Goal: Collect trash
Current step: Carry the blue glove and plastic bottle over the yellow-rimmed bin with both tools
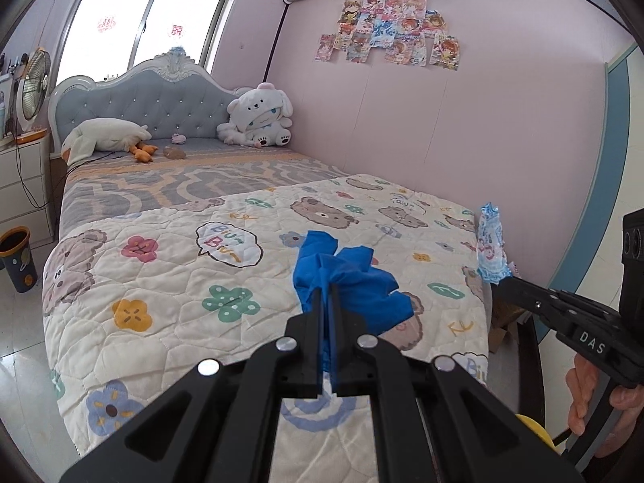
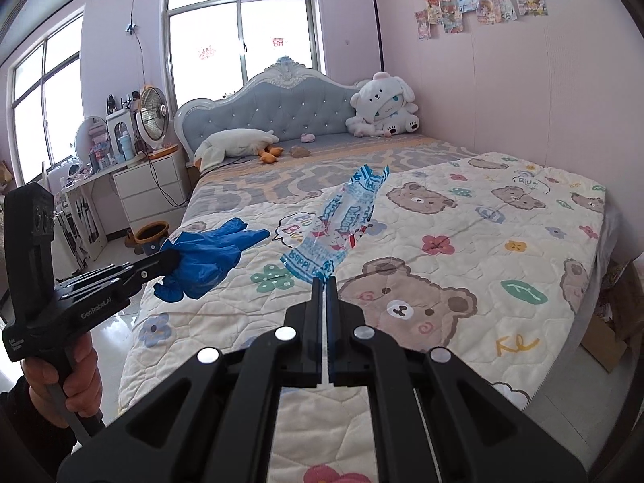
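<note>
In the left wrist view, the left gripper, at the lower centre of the frame, is clamping its 2 black fingers tight on a crumpled blue glove, which is bunching up and fanning out just above the fingertips. At the right edge of that frame, the right gripper is pinching the lower end of a clear plastic wrapper printed in blue and red, and the wrapper is standing upward from its tips. A hand is wrapping around that gripper's handle in the lower right corner.

In the right wrist view, the right gripper is sitting at the lower centre with its jaws pressed together on the wrapper, which is stretching up and to the right toward the middle of the frame. At the left of that frame, the left gripper is holding the blue glove, which is hanging off its tip.

Both pieces of trash are being held in the air over a quilt printed with bears and flowers, which is covering the near half of a bed. A small waste bin is standing on the floor at the left edge of the left wrist view, well apart from both grippers. A white plush toy is sitting against the headboard in the upper middle.
</note>
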